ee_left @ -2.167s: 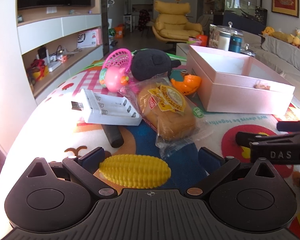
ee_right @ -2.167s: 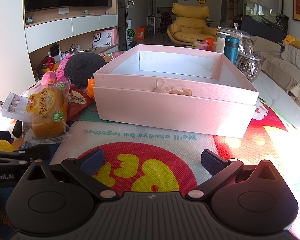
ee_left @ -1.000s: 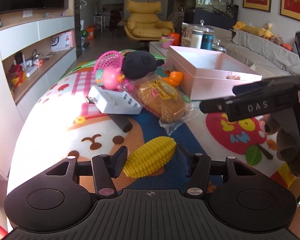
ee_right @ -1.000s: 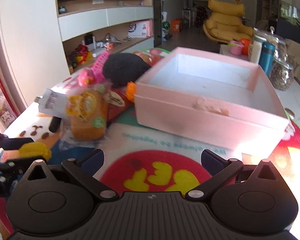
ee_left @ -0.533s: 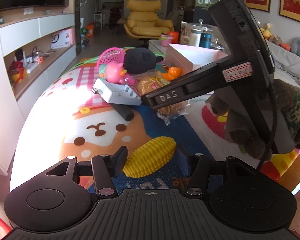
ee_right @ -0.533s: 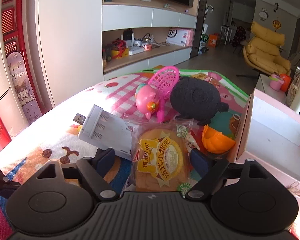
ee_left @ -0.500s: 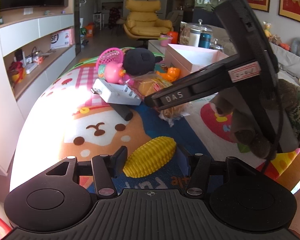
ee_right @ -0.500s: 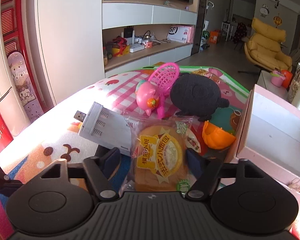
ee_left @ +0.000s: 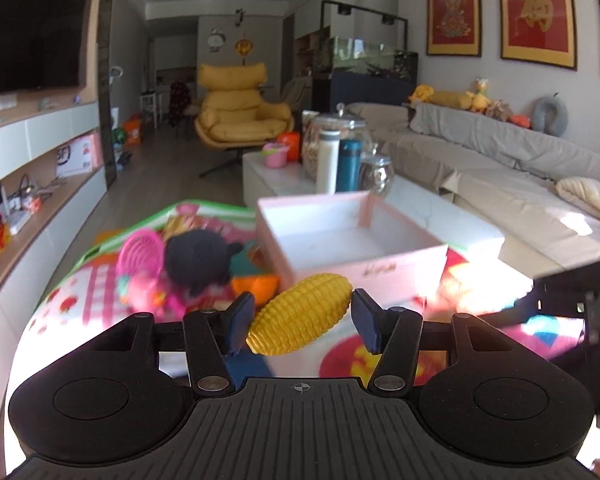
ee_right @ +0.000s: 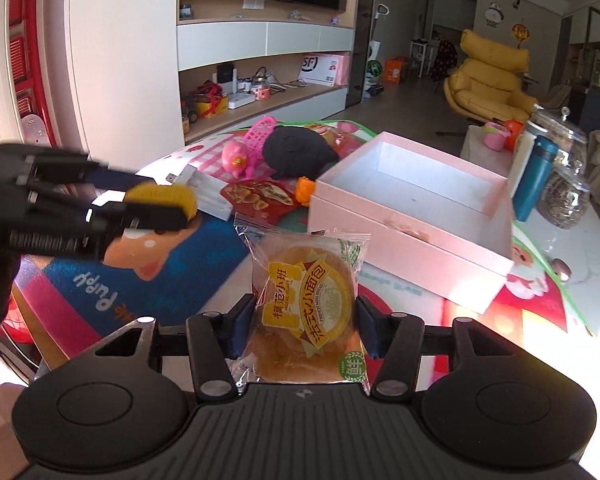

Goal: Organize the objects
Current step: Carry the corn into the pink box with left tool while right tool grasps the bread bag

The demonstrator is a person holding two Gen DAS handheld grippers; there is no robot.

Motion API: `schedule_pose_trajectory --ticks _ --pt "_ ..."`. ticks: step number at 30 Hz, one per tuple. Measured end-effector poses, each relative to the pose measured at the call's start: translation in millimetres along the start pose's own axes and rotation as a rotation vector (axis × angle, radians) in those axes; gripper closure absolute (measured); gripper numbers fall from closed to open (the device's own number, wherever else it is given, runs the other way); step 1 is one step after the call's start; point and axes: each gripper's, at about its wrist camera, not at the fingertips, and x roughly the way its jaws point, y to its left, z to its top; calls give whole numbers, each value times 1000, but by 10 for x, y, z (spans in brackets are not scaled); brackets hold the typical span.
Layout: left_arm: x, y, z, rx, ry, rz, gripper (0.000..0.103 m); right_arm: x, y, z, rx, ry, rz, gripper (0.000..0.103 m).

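My left gripper (ee_left: 300, 322) is shut on a yellow toy corn (ee_left: 300, 314) and holds it in the air, tilted, in front of the open pink box (ee_left: 380, 270). In the right wrist view the same left gripper (ee_right: 156, 208) with the corn (ee_right: 160, 196) hangs at the left above the play mat. Between the pads of my right gripper (ee_right: 306, 330) is a bagged bread bun (ee_right: 312, 304). The gripper is shut on it and holds it clear of the mat, left of and in front of the pink box (ee_right: 400, 240). The box looks empty inside.
Behind the bread lie a red snack packet (ee_right: 260, 196), a white battery charger (ee_right: 204, 192), a pink pig toy (ee_right: 240, 160), a black plush (ee_right: 296, 152) and an orange toy (ee_right: 304, 190). Glass jars and a blue bottle (ee_right: 536, 176) stand right of the box.
The left gripper has lifted the corn off the mat and swung toward the box. The right gripper closed on the bread packet and raised it off the mat.
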Motion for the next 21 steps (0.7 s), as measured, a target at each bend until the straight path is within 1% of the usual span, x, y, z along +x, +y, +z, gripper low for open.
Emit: schedule_pose_trajectory --ticks 2,4,5,7,8,10,12,14,15,16,18,19,21 --pt "323 -106 272 3 -23 -40 44 -29 -50 -48 12 -2 -11 50" --pt "724 -178 491 -13 -24 -60 44 1 -101 -52 40 0 -10 50" --pt "947 -197 559 -23 -8 -49 44 14 -122 -48 54 -2 -13 50" --pt "1370 -238 629 -38 76 4 44 56 -143 -25 77 -9 -15 50" --pt "1574 -244 629 -52 119 13 44 71 -150 -15 83 -12 -14 50" --pt "1768 -218 601 -65 141 9 44 118 -165 -2 98 -16 -22 50" --pt "1792 -185 582 -75 116 8 45 147 -198 0 105 -19 -20 50" --pt "1694 -93 536 -112 75 -29 45 181 -234 -11 117 -18 -6 52" --pt "1640 -49 524 -130 64 -49 45 189 -244 -16 117 -17 -1 55" --pt "1555 1 504 -147 52 -65 45 211 -229 -32 116 -15 6 56" --pt "1368 84 464 -179 23 -68 45 227 -243 -43 119 -16 15 58" --pt "1244 141 417 -191 5 -66 45 229 -258 -43 122 -19 18 62" --pt "979 239 298 -198 -31 -62 45 205 -297 -31 139 -29 24 66"
